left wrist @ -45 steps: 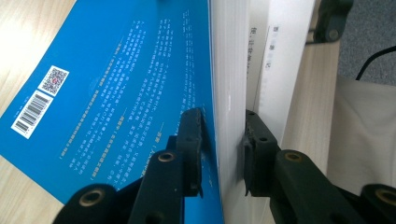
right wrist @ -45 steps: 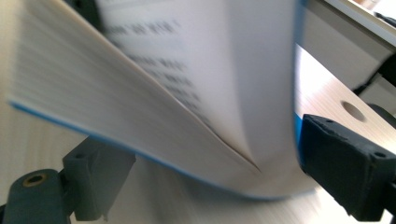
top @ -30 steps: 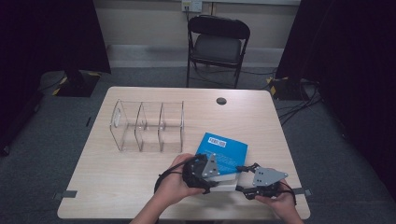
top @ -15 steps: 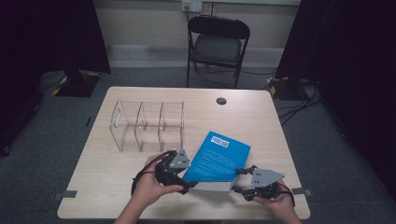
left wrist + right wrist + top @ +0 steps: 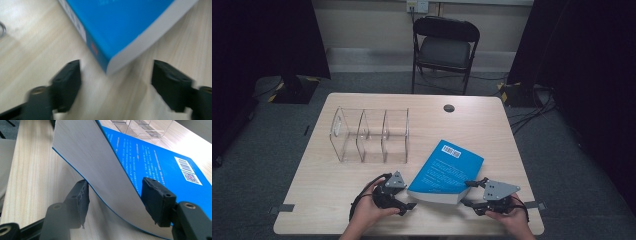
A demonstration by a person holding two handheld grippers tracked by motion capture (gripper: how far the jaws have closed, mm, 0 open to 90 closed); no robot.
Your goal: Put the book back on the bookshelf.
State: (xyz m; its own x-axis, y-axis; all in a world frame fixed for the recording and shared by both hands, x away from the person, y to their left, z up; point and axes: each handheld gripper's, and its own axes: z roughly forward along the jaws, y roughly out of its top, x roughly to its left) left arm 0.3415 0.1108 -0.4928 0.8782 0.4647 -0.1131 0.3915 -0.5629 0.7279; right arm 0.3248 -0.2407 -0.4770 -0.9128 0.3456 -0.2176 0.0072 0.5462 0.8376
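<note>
A blue book (image 5: 447, 167) lies back cover up at the table's front right, its barcode at the far end. My right gripper (image 5: 470, 193) is at the book's near right corner. In the right gripper view, that gripper (image 5: 115, 190) is shut on the blue book (image 5: 155, 162): one jaw sits under the raised page edge, the other on the cover. My left gripper (image 5: 408, 197) stands open just off the book's near left corner. In the left gripper view, the book's corner (image 5: 112, 32) points between the left gripper's (image 5: 117, 85) spread jaws without touching them.
A clear acrylic organiser (image 5: 369, 134) with three compartments stands at the left-centre of the wooden table (image 5: 327, 200). A black cable grommet (image 5: 449, 108) sits near the far edge. Behind the table stands a black folding chair (image 5: 444, 47).
My left gripper has come off the book, swung out left, and now sits at its near left corner. The book, which had tilted up, has settled lower. My right gripper stayed in place.
</note>
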